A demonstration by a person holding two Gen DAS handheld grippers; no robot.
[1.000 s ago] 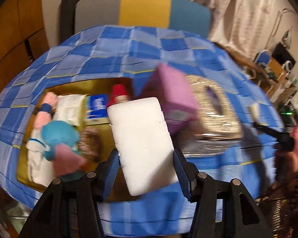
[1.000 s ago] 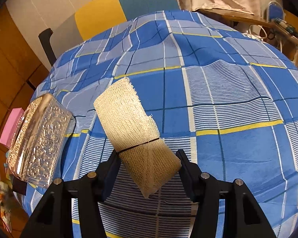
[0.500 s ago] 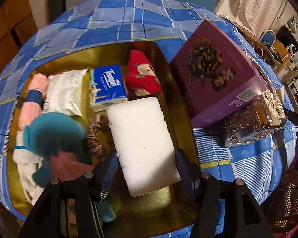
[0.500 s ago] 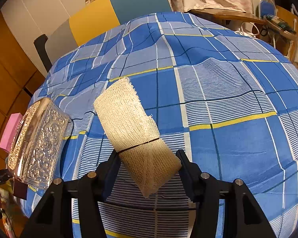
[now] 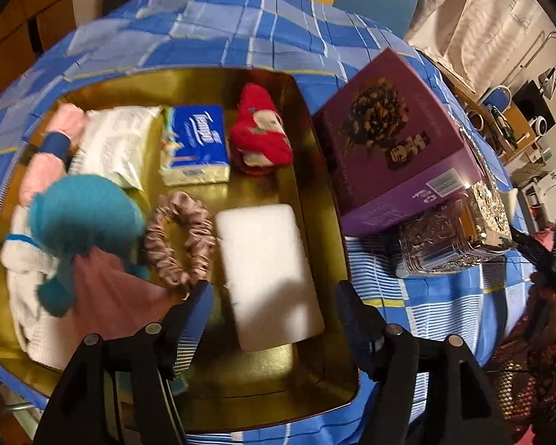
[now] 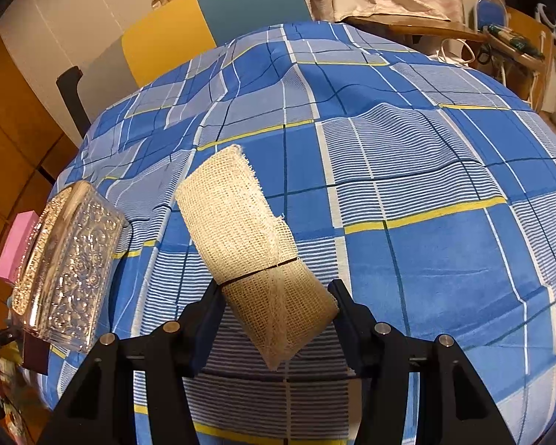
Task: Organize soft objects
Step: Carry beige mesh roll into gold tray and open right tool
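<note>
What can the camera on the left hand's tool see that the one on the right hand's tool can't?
Only the left view shows the gold tray with the soft things in it: a white sponge lying between the left gripper's open jaws, which have just been opening, a scrunchie, a tissue pack and a red sock.

Only the right view shows the right gripper clamped on a burlap roll.

Both show the checked cloth, the embossed clear box and the purple box.
</note>
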